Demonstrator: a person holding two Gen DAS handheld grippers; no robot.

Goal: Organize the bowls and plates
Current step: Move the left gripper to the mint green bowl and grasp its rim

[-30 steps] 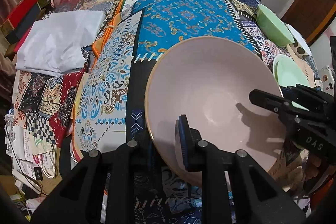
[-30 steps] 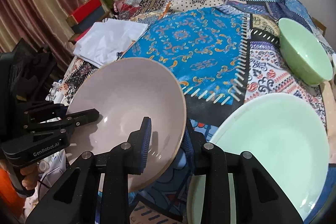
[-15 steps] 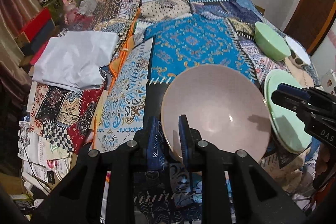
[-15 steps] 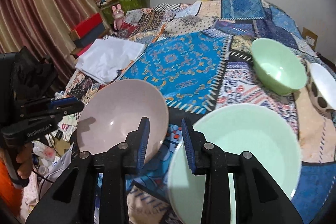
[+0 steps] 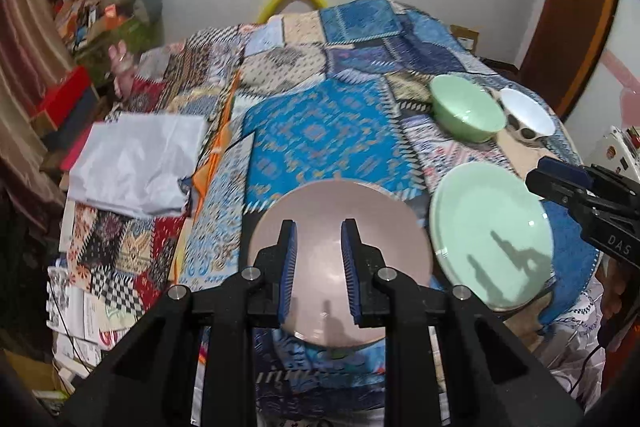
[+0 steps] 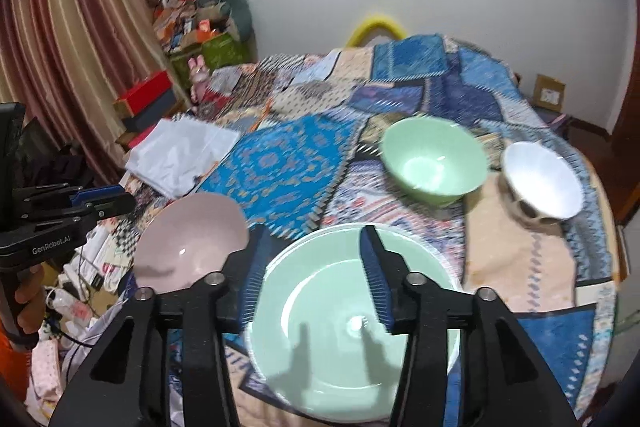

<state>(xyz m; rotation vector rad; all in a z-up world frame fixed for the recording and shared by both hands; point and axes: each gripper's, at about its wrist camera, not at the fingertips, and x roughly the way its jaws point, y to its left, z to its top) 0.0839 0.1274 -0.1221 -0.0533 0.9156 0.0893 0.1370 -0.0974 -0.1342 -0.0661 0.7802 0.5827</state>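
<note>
My left gripper (image 5: 318,227) tilts steeply down over the near edge of the patchwork quilt (image 5: 320,131). Its blue ribbed pads are drawn close together, leaving only a narrow slot, and they pinch nothing. The pink bowl (image 5: 384,227) sits on the quilt straight beyond the fingertips and clear of them. It is round, shallow and matte, with a thin tan rim.

My right gripper (image 6: 314,231) also angles down. Its jaws have just been opening and now stand spread, with nothing between the pads. The pale green plate (image 6: 344,327) lies directly under and ahead of its tips, a glossy, wide, shallow disc carrying the fingers' shadows. The pink bowl is just to the left of this gripper.

Farther ahead and to the right of the tips are a smooth, deep green bowl (image 6: 434,163) and, beside it, a white bowl (image 6: 540,179) with dark spots on its outside. A hand (image 6: 26,303) grips the left tool's handle at the far left.
</note>
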